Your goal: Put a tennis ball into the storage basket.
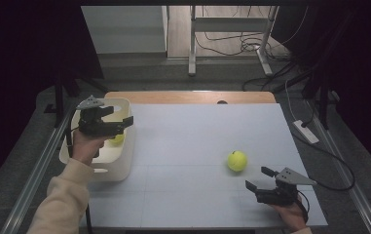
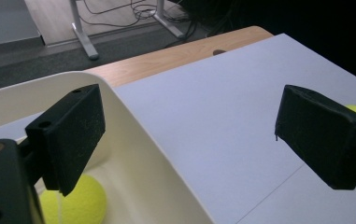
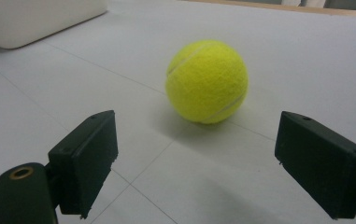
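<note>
Tennis ball (image 1: 237, 160) rests on the grey surface (image 1: 188, 141), well right of the white bin (image 1: 120, 165), just ahead of the right hand-held gripper (image 1: 257, 178), whose jaws gape wide and empty. Left hand-held gripper (image 1: 120, 115) hovers over the bin, wide and empty, above a second ball (image 2: 80, 200) inside.

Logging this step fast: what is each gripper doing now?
Left gripper: open, empty, over the white bin.
Right gripper: open, empty, facing the tennis ball.
</note>
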A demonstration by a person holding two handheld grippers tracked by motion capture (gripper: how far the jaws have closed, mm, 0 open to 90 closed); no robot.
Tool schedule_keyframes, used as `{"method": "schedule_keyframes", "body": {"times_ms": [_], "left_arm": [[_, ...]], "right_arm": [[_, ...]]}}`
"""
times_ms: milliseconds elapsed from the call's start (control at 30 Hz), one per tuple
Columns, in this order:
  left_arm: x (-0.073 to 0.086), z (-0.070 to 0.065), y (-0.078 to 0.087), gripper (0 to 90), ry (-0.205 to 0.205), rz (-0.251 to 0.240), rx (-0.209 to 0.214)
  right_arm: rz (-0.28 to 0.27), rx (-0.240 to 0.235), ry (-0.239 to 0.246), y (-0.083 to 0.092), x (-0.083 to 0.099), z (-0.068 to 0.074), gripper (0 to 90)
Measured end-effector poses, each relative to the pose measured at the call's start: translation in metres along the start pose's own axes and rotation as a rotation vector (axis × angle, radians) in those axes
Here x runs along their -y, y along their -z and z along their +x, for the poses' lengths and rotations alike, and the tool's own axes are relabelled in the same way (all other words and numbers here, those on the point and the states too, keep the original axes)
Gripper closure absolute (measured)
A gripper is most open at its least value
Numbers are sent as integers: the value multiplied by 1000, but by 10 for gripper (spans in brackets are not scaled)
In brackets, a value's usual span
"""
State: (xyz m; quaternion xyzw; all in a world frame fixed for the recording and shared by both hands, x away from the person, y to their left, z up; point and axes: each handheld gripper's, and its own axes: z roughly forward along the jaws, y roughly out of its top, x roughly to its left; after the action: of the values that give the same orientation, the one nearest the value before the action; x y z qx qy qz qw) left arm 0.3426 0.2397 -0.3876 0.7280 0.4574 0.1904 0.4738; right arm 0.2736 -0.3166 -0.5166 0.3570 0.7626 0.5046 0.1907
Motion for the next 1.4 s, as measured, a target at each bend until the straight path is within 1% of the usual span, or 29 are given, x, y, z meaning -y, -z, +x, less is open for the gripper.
{"method": "schedule_keyframes", "body": {"times_ms": [133,267,433,467,500,600,733,833,933,967,1033,1133,1233,1400], "left_arm": [[1,-4,2,96,8,-16,21],[-1,-9,2,99,1,-27,35],[-9,-15,-1,100,-14,-41,63],[-9,-18,-2,100,-18,-48,70],[-9,-18,-2,100,-18,-48,70],[-11,-23,-4,101,-26,-47,90],[-12,-28,-6,100,-19,-52,108],[-10,-38,-5,100,-44,-50,115],[-10,-41,-4,100,-54,-50,123],[-10,-43,-3,102,-58,-55,128],[-10,-47,-2,101,-62,-57,140],[-11,-53,-2,101,-81,-57,158],[-13,-60,-5,101,-96,-55,179],[-14,-65,-10,100,-103,-49,198]], "right_arm": [[-8,3,-6,-2,-2,-1,132],[-7,5,-6,-2,-2,0,132],[-5,17,-15,6,2,2,132],[-14,17,-19,8,2,2,132],[-14,17,-19,8,2,2,132],[-14,16,-23,9,2,2,132],[-17,18,-25,14,3,3,133],[-25,14,-23,12,1,2,133],[-22,6,-22,8,-1,1,133],[-18,-3,-12,6,-2,3,133],[-20,-3,-8,5,-2,3,133],[-16,-10,-7,2,-3,4,133],[-16,-9,-8,3,-2,4,133],[-16,-3,-7,2,-3,4,133]]}}
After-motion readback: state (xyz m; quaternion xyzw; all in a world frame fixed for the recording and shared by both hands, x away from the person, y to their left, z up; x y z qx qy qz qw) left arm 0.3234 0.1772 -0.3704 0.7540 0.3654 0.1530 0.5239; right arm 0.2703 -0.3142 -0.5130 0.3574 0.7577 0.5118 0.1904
